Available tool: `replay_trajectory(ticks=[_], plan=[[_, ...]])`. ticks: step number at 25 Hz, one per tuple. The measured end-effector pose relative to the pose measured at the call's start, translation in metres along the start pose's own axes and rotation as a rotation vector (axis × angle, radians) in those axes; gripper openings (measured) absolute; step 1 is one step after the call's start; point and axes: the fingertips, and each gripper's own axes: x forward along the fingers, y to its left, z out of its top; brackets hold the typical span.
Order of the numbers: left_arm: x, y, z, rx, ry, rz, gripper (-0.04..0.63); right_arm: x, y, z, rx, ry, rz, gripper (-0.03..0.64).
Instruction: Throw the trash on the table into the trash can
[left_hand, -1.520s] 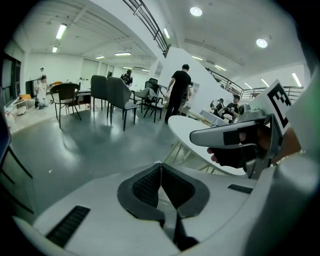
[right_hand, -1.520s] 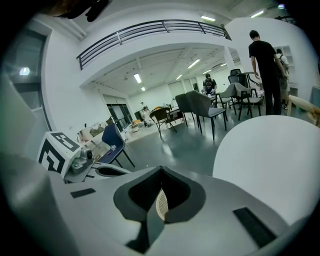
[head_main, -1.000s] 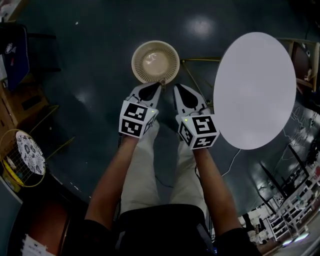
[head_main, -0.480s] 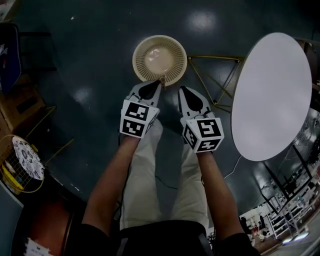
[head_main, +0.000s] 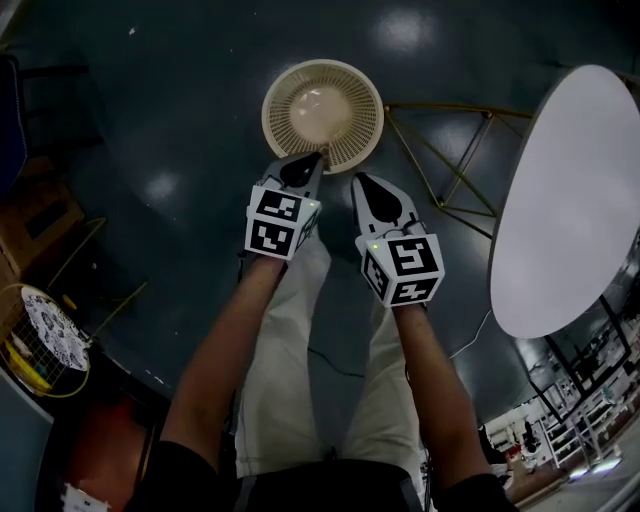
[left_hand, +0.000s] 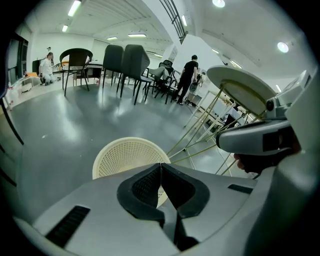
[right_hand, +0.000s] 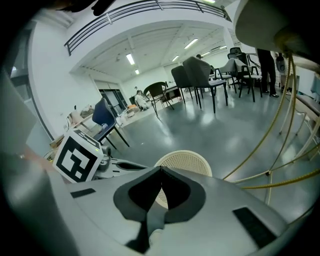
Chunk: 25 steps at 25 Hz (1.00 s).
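Observation:
The trash can (head_main: 322, 112), a cream mesh basket, stands on the dark floor just ahead of both grippers. In the left gripper view it (left_hand: 125, 155) sits right beyond the jaws. In the right gripper view it (right_hand: 187, 162) shows past the jaw tips. My left gripper (head_main: 318, 157) is shut with nothing between its pads, its tip over the can's near rim. My right gripper (head_main: 357, 180) is shut too and holds nothing, a little short of the can. The white round table (head_main: 570, 200) is at the right, and the part of its top that shows is bare.
The table's gold wire legs (head_main: 450, 160) spread between the can and the table top. A wire basket (head_main: 45, 330) with a patterned disc stands at the far left. Dark chairs (left_hand: 127, 60) and people are far across the hall. A thin cable (head_main: 470, 335) lies on the floor by the right arm.
The table has slid toward the right edge of the head view. The can now sits a bit higher and larger in the view. Both grippers stay shut, side by side.

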Motion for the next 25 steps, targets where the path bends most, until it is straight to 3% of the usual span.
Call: replay_trajectory(ticks=[13,18,25], plan=[[0.070,0.031,-0.020,0.046,0.049,0.050,0.018,0.024,-0.047,-0.025,0.054,0.016,-0.047,0.017],[0.081,0.044,-0.025,0.042,0.032,0.065,0.140,0.033,-0.050,-0.034,0.054,0.030,-0.047,0.017],[0.078,0.052,-0.021,0.057,0.032,0.069,0.141,0.040,-0.053,-0.030,0.062,0.034,-0.047,0.017]])
